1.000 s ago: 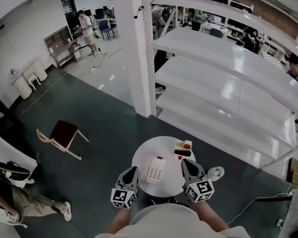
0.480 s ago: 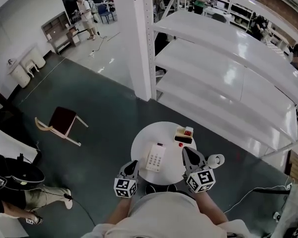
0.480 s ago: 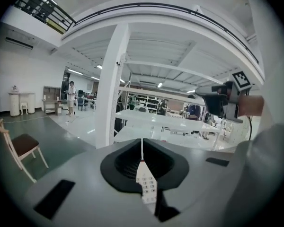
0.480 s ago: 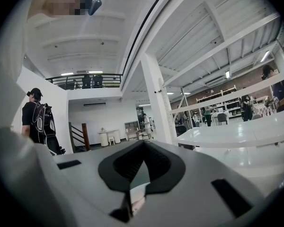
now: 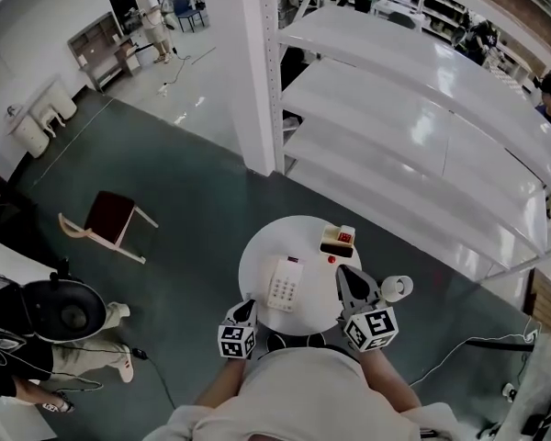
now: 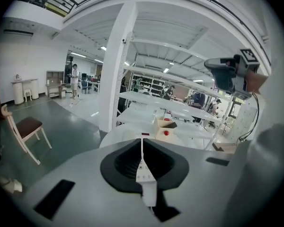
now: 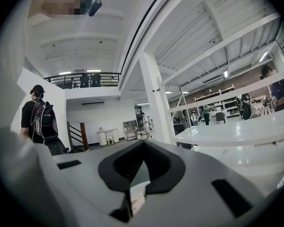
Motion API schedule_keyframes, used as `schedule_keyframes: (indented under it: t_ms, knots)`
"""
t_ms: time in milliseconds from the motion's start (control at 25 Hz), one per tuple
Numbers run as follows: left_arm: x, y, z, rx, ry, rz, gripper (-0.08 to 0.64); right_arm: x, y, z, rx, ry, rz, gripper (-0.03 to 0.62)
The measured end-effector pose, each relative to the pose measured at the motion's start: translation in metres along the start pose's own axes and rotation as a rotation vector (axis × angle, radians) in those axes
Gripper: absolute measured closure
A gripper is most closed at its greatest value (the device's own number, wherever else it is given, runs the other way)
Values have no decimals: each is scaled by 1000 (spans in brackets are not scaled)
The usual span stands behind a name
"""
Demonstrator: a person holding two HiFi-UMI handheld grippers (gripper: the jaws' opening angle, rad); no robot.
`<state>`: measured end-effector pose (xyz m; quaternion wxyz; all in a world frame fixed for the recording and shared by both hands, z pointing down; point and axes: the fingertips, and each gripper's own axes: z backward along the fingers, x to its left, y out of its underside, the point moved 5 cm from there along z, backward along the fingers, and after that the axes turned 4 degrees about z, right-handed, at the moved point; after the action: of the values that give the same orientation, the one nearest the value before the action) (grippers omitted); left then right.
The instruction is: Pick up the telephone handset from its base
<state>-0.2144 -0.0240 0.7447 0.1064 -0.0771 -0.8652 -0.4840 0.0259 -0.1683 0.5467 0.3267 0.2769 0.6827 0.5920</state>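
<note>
The fingers of the left gripper (image 6: 142, 141) are pressed together along their whole length with nothing between them. Those of the right gripper (image 7: 143, 144) meet at the tips and are empty as well. From the head view, the left gripper (image 5: 247, 309) sits at the near-left rim of the round white tabletop (image 5: 260, 251), its fingers aimed forward and a little to the right. The right gripper (image 5: 346, 276) is over the tabletop's right side, pointing away from the person. The telephone (image 5: 286, 283) lies flat between the two, near the middle of the tabletop, with its long axis running away from the person and its keypad facing up. The handset seems to lie along its left side on the base, though it is too small in this view to be sure. The telephone is ahead and just to the right of the left fingers and off to the left of the right fingers, and neither pair touches it. If the handset is on that left side, the left hand looks the nearer one, and its fingers would need to open and close across the handset's narrow width. A small box (image 5: 338, 239) and a red ball (image 5: 331, 259) sit beyond the telephone, apart from it.
</note>
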Motion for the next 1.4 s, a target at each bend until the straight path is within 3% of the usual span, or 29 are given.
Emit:
schedule_keyframes:
  t_ms: [320, 680, 720, 800, 960, 1120, 1400]
  knots:
    - [5, 26, -16, 100, -6, -59, 534, -4, 2, 1, 5, 19, -1, 583]
    - [4, 22, -39, 111, 34, -70, 530, -10, 1, 3, 16, 54, -2, 583]
    - [5, 20, -41, 106, 43, -64, 499, -9, 1, 4, 17, 59, -2, 583]
    - [6, 17, -46, 100, 55, -55, 373, -10, 1, 5, 20, 70, -1, 583]
    - [9, 15, -59, 109, 39, -83, 288, -16, 3, 9, 21, 96, -2, 583]
    - [11, 14, -71, 108, 35, -103, 244, -18, 4, 11, 27, 113, 5, 583]
    - [19, 18, -98, 207, 21, -110, 242, -23, 3, 9, 31, 136, 0, 583]
